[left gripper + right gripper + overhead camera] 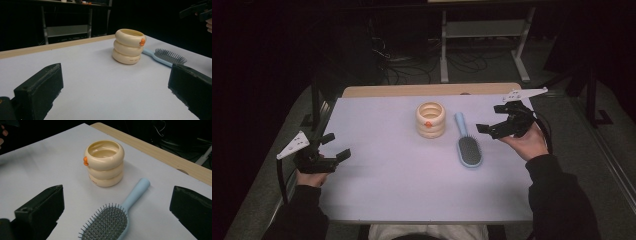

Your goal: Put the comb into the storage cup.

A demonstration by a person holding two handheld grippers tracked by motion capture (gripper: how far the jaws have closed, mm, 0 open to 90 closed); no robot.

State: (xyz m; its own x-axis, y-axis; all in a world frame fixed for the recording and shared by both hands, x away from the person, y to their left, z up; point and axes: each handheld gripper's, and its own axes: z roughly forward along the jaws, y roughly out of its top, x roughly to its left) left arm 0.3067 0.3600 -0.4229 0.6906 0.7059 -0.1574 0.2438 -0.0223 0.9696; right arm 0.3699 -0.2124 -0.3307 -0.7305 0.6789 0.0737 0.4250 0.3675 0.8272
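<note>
High view first: left gripper [333, 149] sitting near the table's left edge, held low over the white table [382, 175] by the left hand [312, 175], jaws spread wide with nothing between them. Not touching anything, well apart from the stuff in the middle. Right gripper [494, 122] up over the right side of the table, held in the right hand [527, 145], jaws also wide apart and empty, pointing toward the centre. Closest thing to it: the hairbrush [468, 147], just beside the jaw tips but not in contact as far as can be told.

Left gripper view: same story, two black jaws far apart at the bottom corners, only bare table between them. Cream cup [128, 46] made of three stacked rings standing upright farther off, small orange knob on its top ring, hairbrush [166, 57] lying right behind it, handle end nearly touching the cup base. Right gripper [197, 11] peeking in at the top right corner.

Right gripper view: jaws again wide open, hovering above the hairbrush [112, 220], bristles facing up, pale blue handle angled up toward the cup [104, 162]. Brush head lined up between the two jaws but lower down, no contact visible. Cup empty inside, standing just past the handle tip, small gap between them.
</note>
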